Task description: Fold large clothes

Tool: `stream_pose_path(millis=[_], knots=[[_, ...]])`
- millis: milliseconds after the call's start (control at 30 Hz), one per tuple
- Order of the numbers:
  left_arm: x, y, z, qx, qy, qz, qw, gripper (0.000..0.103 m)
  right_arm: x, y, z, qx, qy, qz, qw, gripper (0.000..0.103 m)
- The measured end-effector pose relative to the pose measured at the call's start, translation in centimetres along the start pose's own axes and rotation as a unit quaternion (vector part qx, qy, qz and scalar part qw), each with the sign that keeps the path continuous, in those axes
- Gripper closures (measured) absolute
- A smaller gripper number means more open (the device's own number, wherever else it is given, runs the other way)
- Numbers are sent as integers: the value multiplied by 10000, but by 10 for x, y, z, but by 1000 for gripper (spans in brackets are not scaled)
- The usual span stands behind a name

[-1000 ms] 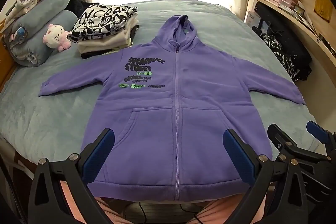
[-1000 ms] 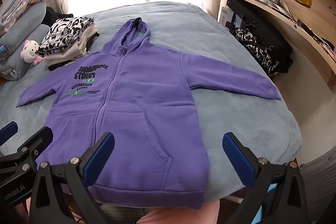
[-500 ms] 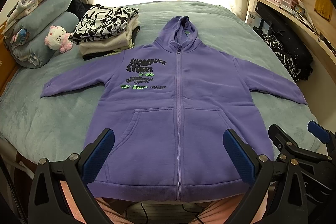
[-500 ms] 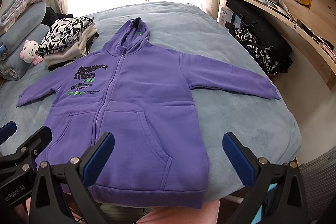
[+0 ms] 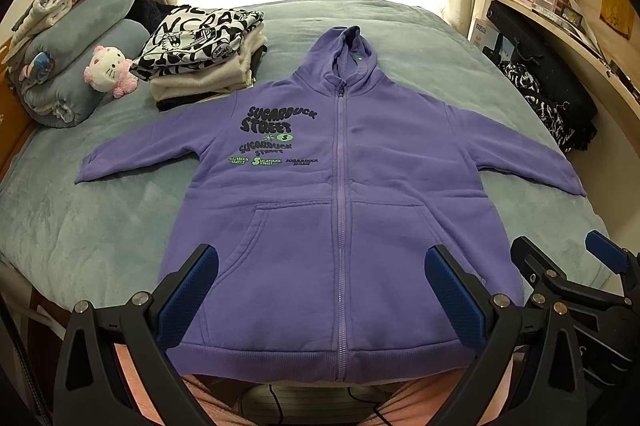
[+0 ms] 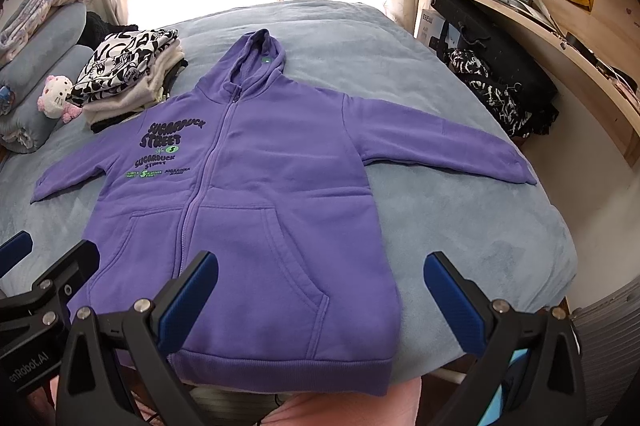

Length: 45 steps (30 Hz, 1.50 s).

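A purple zip hoodie [image 5: 340, 194] lies flat, front up, on the grey-blue bed [image 5: 80, 226], sleeves spread to both sides, hood toward the window. It also shows in the right wrist view [image 6: 256, 194]. My left gripper [image 5: 322, 290] is open and empty, held above the hem near the bed's front edge. My right gripper [image 6: 320, 298] is open and empty, above the hoodie's right hem corner. The right gripper also shows at the lower right of the left wrist view [image 5: 568, 274], and the left gripper at the lower left of the right wrist view [image 6: 48, 266].
A stack of folded clothes [image 5: 204, 54] and a pink plush toy [image 5: 108, 70] sit at the bed's back left, beside rolled bedding [image 5: 72, 54]. Dark bags [image 5: 548, 82] and wooden shelves [image 6: 540, 18] line the right side. The bed's front edge is just below the hem.
Both views have shifted only slightly; the hoodie sits a little lower in the left wrist view. Both grippers remain open and the hoodie has not moved.
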<state>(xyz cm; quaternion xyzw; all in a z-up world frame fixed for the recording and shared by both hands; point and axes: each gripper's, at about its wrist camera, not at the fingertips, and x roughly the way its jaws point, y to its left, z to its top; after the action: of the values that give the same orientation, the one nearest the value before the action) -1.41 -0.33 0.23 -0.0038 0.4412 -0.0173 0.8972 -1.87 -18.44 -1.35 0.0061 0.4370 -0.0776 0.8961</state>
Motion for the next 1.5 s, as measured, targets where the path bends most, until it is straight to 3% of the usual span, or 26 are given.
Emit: stream_pose_path(millis=[833, 1100, 1400, 1500], knots=[[8, 2, -1, -68, 121, -138, 9998, 1, 3, 2, -2, 124, -46, 157, 9998, 0], [9, 10, 2, -337, 150, -368, 9986, 1, -6, -13, -2, 442, -418, 618, 9962, 0], [21, 12, 12, -490, 456, -443, 9968, 1, 2, -27, 4, 693, -252, 1256, 9893, 1], [23, 11, 20, -506, 387, -386, 9972, 1, 1, -31, 9, 701, -307, 1190, 9899, 1]])
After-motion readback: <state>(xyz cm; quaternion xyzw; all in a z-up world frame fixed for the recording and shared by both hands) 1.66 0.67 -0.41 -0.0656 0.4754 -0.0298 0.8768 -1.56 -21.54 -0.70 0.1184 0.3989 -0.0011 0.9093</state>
